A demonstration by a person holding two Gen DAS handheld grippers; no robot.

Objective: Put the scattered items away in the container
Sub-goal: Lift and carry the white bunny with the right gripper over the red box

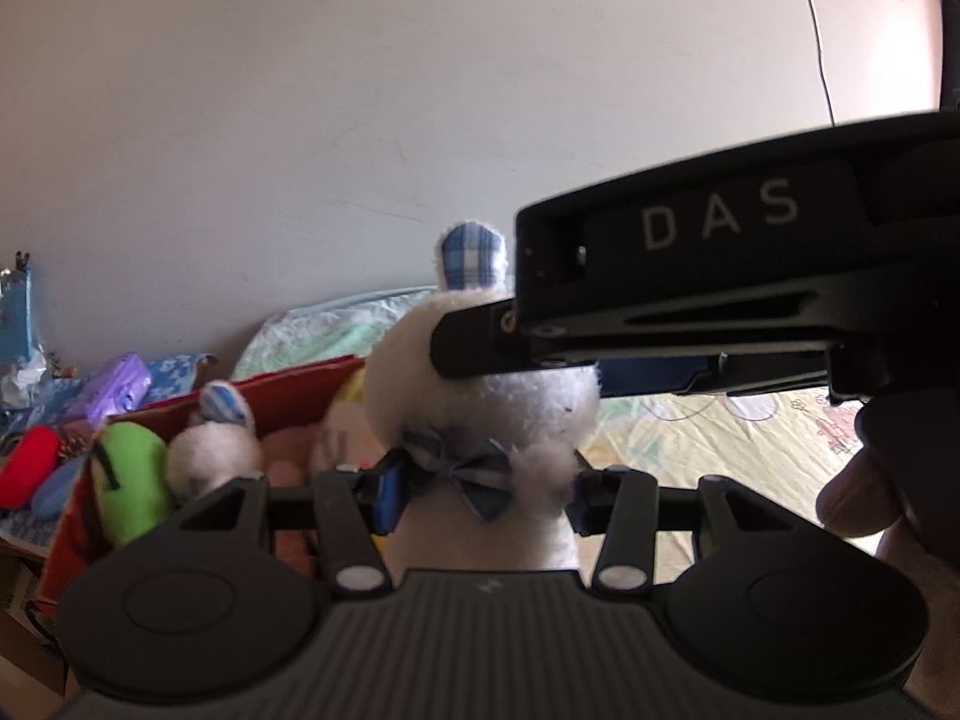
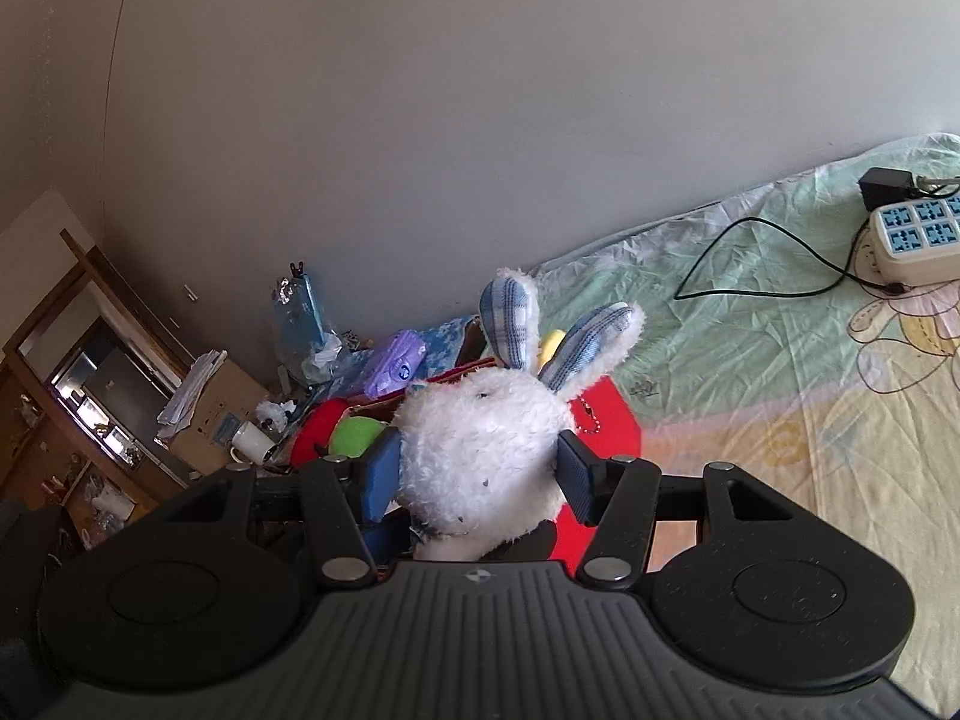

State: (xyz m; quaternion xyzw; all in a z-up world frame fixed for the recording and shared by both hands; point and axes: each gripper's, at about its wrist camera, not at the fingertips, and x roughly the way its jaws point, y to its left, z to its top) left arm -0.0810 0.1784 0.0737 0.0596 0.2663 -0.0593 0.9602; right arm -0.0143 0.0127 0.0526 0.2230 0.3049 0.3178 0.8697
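A white plush rabbit (image 1: 486, 414) with blue checked ears and a blue bow tie hangs between both grippers, above the red box (image 1: 288, 393). My left gripper (image 1: 483, 489) is shut on its neck at the bow tie. My right gripper (image 2: 477, 471) is shut on its head (image 2: 480, 450); its black body (image 1: 720, 282) crosses the left wrist view at the upper right. In the box lie a green plush toy (image 1: 129, 480), a second small white rabbit (image 1: 213, 456) and a yellow toy. The red box also shows in the right wrist view (image 2: 606, 420).
A patterned bedsheet (image 2: 780, 396) lies to the right, with a power strip (image 2: 912, 240) and black cable on it. Left of the box are a red plush toy (image 1: 27, 468), a purple packet (image 2: 393, 366), a blue bag, a cardboard box with papers (image 2: 204, 408) and a wooden shelf.
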